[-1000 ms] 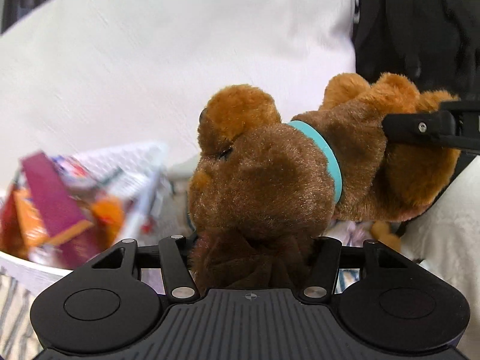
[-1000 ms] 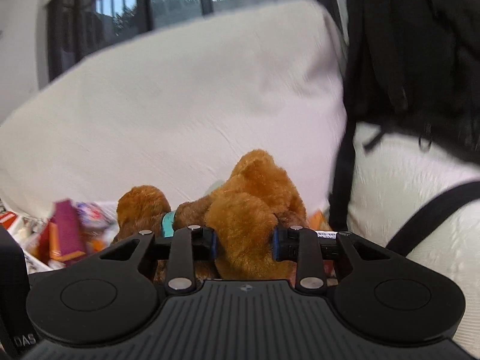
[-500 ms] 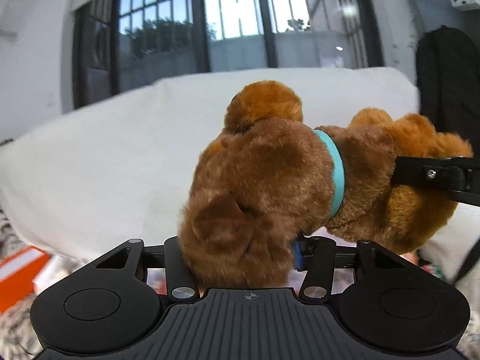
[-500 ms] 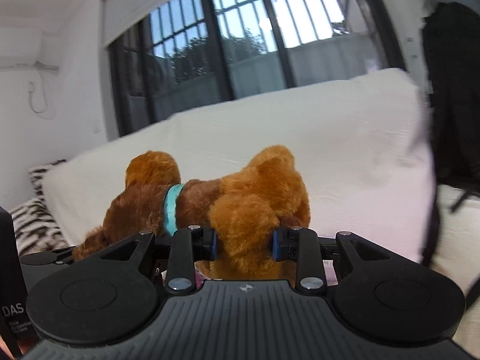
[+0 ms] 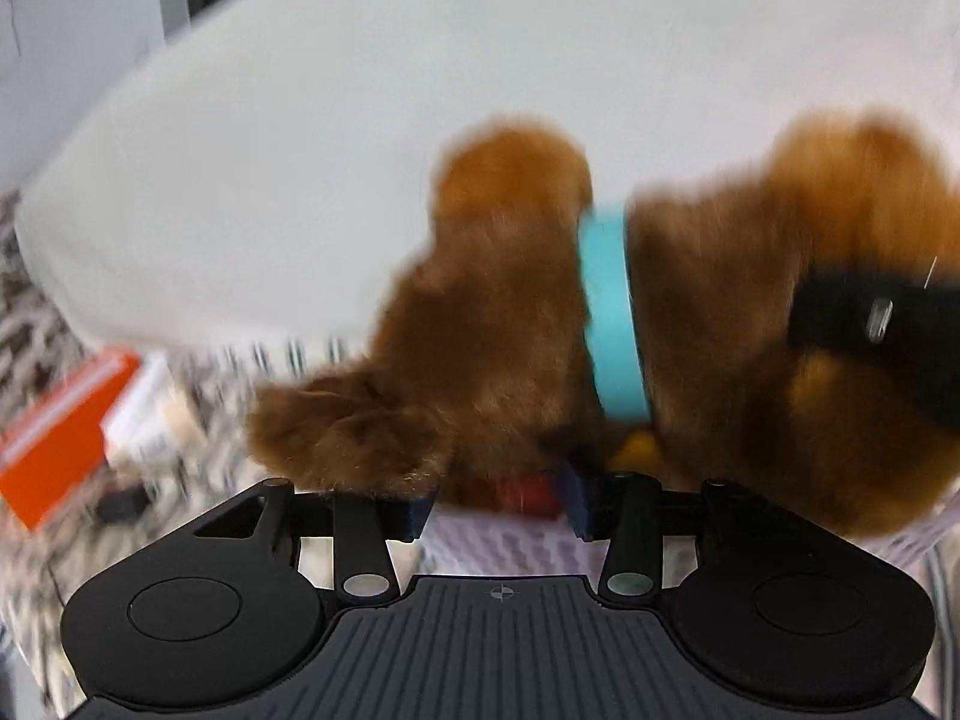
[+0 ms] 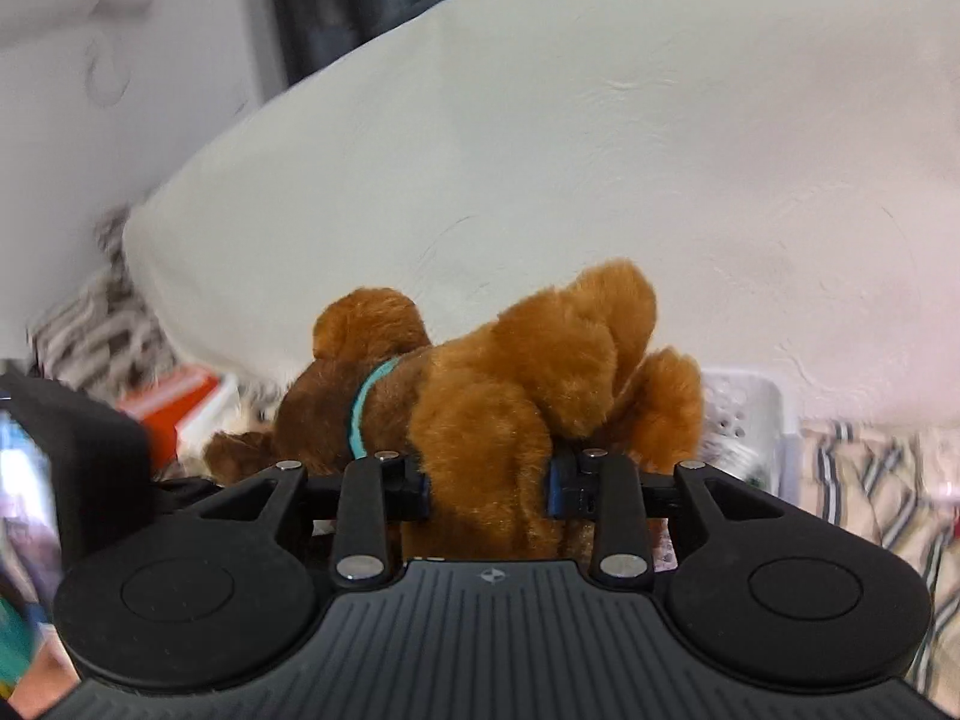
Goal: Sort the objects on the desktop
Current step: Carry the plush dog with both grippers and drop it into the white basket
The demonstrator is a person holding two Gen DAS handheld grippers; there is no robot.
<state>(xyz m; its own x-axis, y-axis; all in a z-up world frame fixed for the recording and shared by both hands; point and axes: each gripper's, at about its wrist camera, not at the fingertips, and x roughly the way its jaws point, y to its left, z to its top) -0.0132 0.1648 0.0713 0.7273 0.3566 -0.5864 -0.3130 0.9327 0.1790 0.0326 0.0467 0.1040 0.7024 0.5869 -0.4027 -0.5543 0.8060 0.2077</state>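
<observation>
A brown plush dog (image 5: 510,324) with a teal collar (image 5: 612,312) hangs in the air across both views. My right gripper (image 6: 489,489) is shut on its orange-brown hind end (image 6: 510,420); that gripper shows as a black bar (image 5: 870,312) at the right of the left wrist view. My left gripper (image 5: 498,510) is open below the dog's head; the dog's ear (image 5: 348,438) lies just above its left finger and nothing sits between the pads. The left wrist view is blurred by motion.
A white-covered sofa back (image 6: 600,150) fills the background. An orange and white box (image 5: 60,438) lies on a zebra-striped cloth (image 5: 36,324) at the left. A white perforated basket (image 6: 744,414) stands behind the dog at the right, beside striped fabric (image 6: 870,480).
My left gripper has let go of the dog's head and its jaws have opened. Both grippers and the dog have swung left and down; the windows have left the view.
</observation>
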